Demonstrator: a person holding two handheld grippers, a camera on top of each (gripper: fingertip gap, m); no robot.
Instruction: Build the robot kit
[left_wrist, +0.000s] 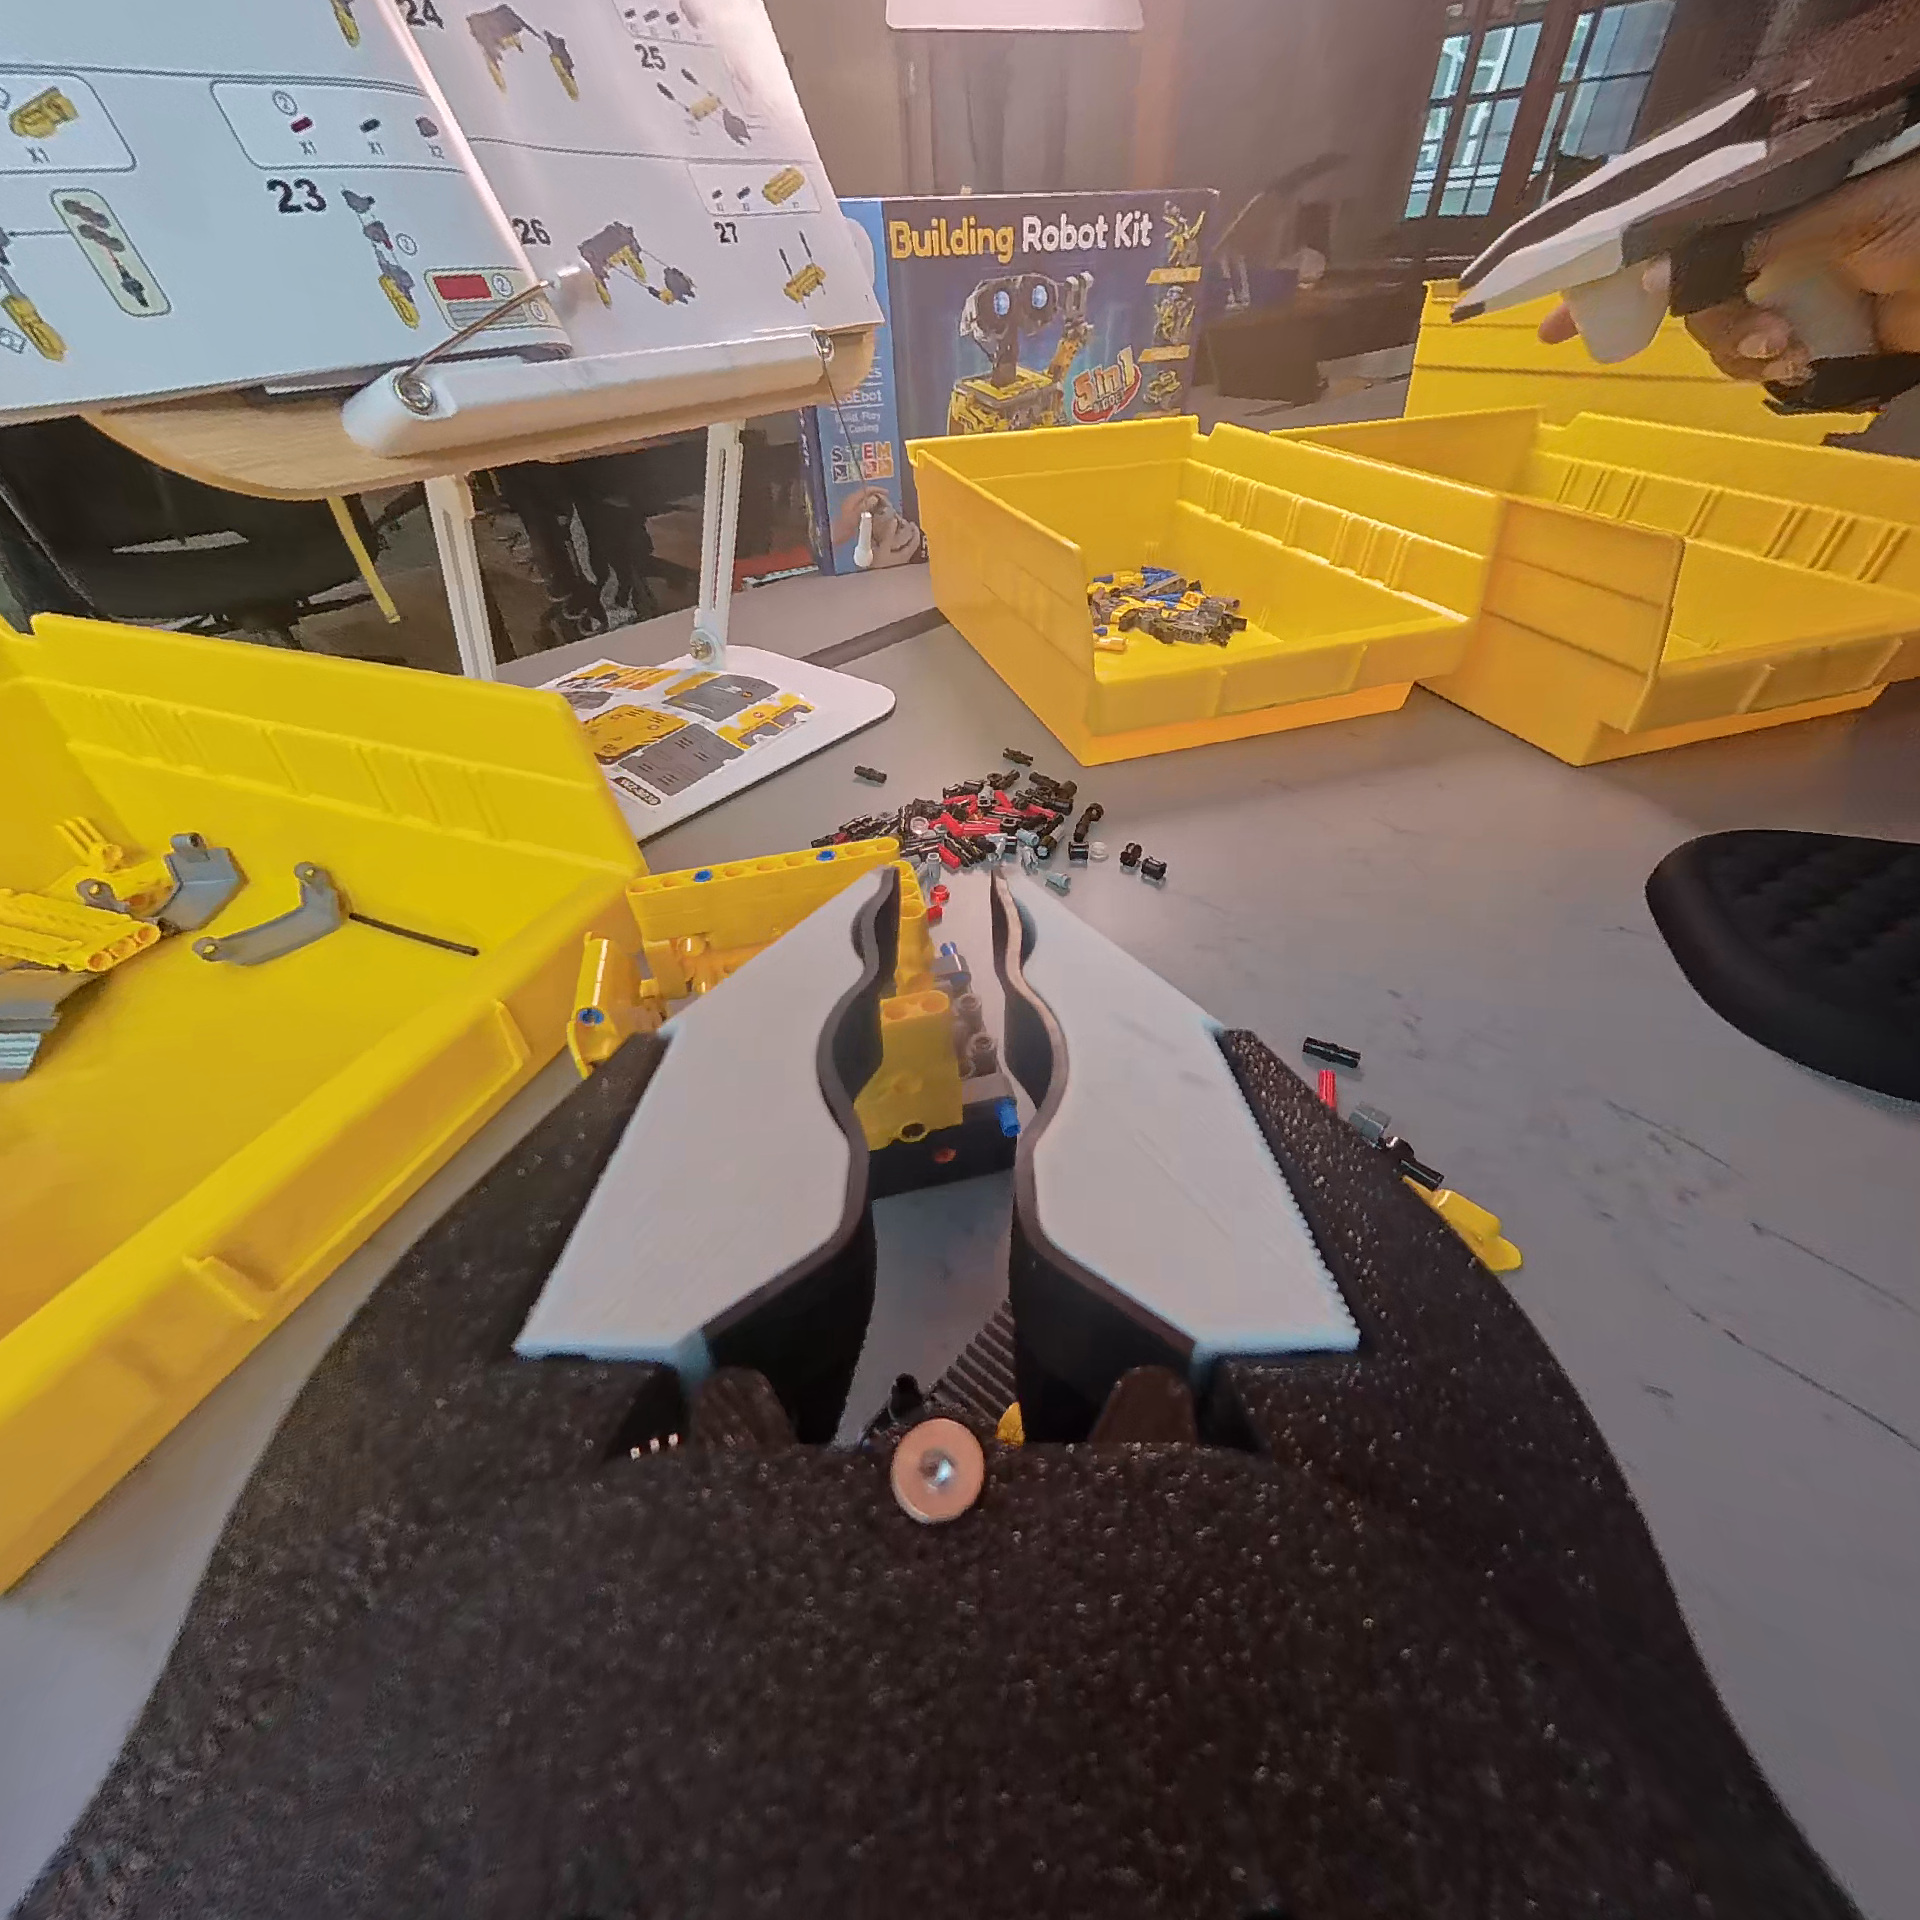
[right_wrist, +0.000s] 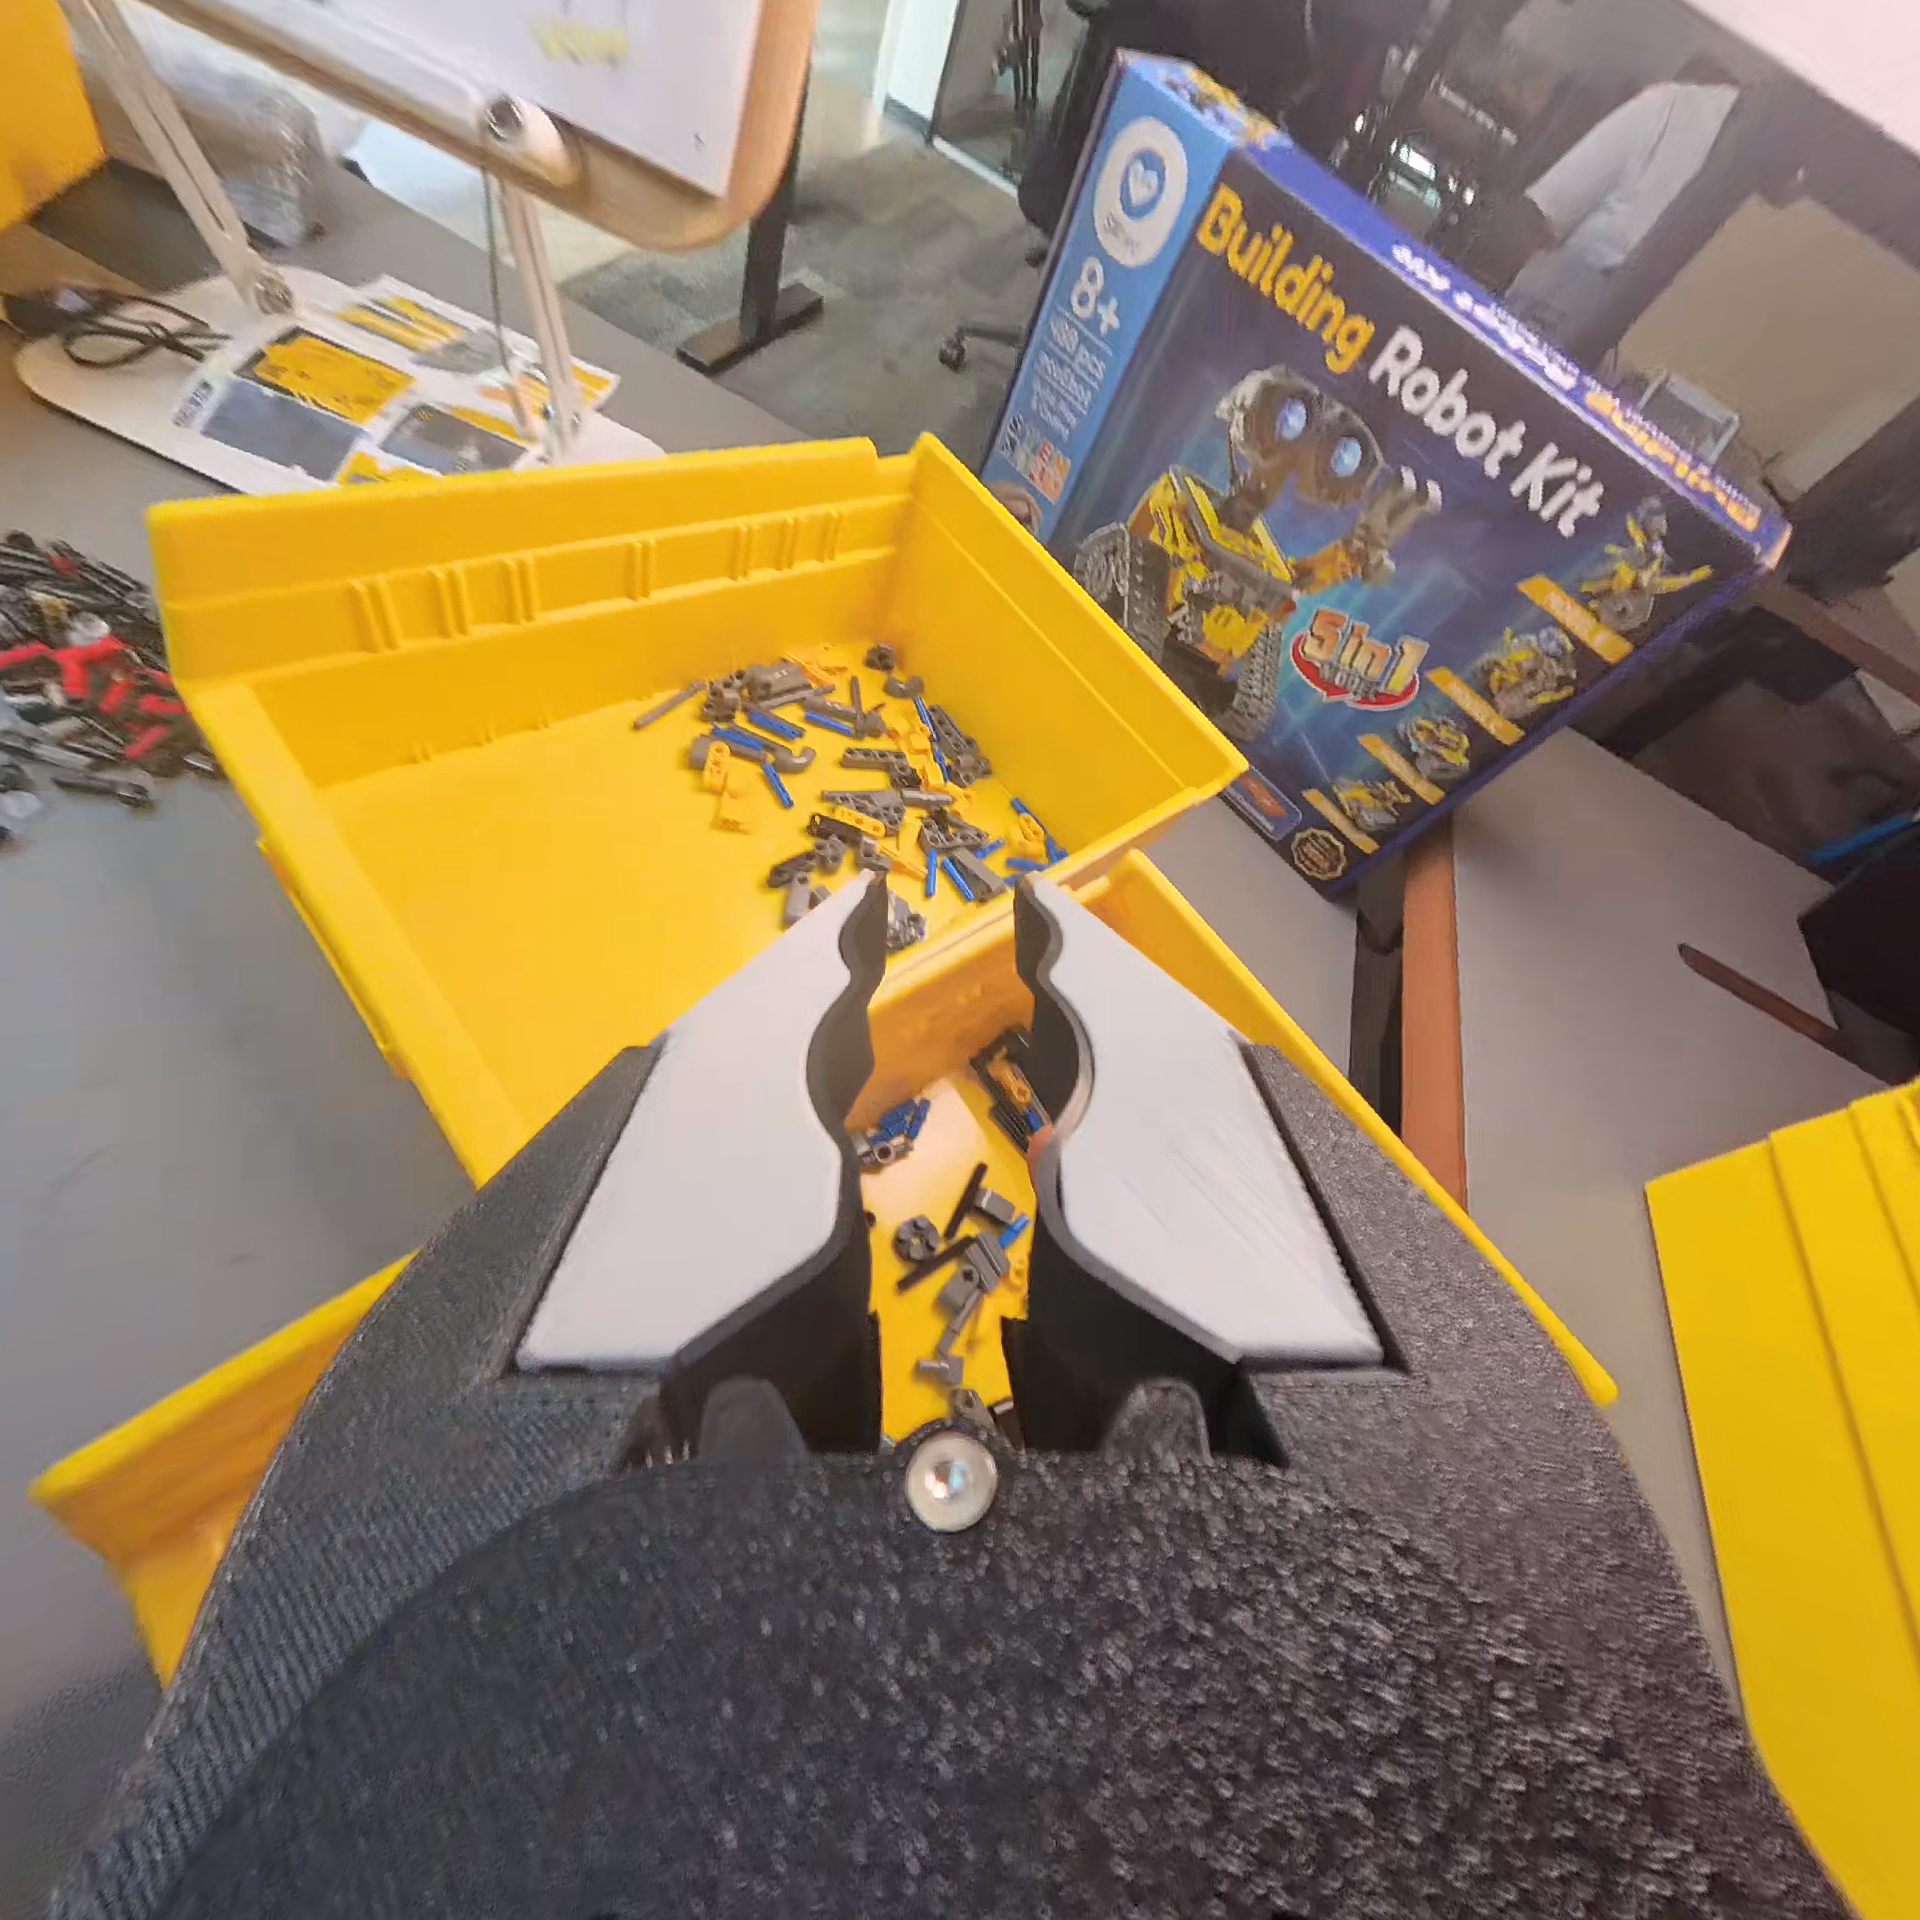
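Observation:
My left gripper (left_wrist: 943, 896) is shut on a partly built yellow brick assembly (left_wrist: 906, 1055) that rests on the grey table (left_wrist: 1455, 1351). The assembly's yellow beam (left_wrist: 758, 883) sticks out to the left, against a yellow bin (left_wrist: 312, 1122). My right gripper (right_wrist: 948, 902) is open and empty. It hovers over a near yellow bin (right_wrist: 1247, 1023) holding small grey, black and blue parts (right_wrist: 961, 1257). Its fingertips point at a farther yellow bin (right_wrist: 623, 582) with more small parts (right_wrist: 873, 769). The right gripper also shows at the top right of the left wrist view (left_wrist: 1538, 265), held by a hand (left_wrist: 1787, 301).
A pile of black and red pins (left_wrist: 987, 821) lies on the table beyond the assembly. Loose parts (left_wrist: 1392, 1138) lie right of my left gripper. An instruction booklet on a stand (left_wrist: 416, 187), a kit box (right_wrist: 1382, 540), more yellow bins (left_wrist: 1662, 623) and a black pad (left_wrist: 1808, 956) stand around.

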